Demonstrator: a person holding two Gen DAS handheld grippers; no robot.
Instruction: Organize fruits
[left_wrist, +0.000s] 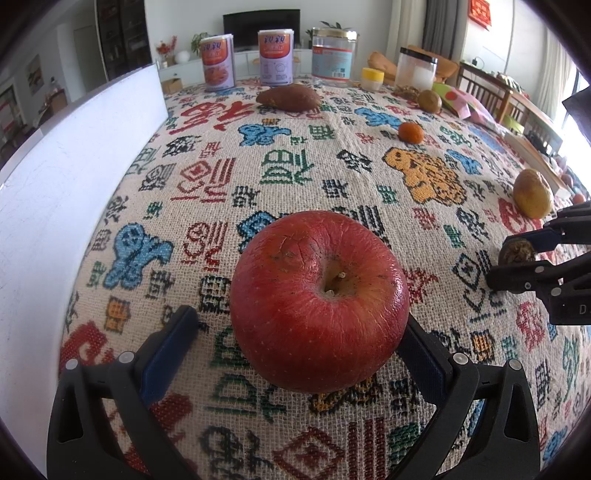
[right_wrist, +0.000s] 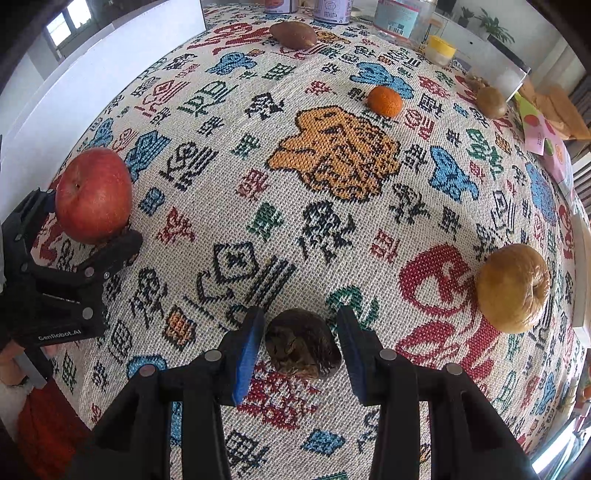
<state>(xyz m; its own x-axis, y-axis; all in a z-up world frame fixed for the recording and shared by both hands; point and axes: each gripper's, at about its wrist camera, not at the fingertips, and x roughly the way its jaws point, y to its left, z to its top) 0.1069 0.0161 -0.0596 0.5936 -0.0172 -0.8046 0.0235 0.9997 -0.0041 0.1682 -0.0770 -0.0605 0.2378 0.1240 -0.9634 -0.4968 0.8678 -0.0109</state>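
Both cameras look steeply down at the patterned tablecloth (left_wrist: 332, 155) from close above: the left sits over the red apple (left_wrist: 319, 301), the right just beside it; both views share that apple.

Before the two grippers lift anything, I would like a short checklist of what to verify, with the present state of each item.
1. Apple sits between the left gripper jaws: ok.
2. Left jaws press on the apple: not ok; a gap shows on one side, the other side seems to touch.
3. Dark wrinkled fruit sits between the right gripper jaws: ok.
4. Right jaws press on that fruit: cannot tell; the wrist view shows small gaps, the left view suggests contact.
5. The two grippers are apart from each other: ok.
6. Pear and orange lie clear of both grippers: ok.
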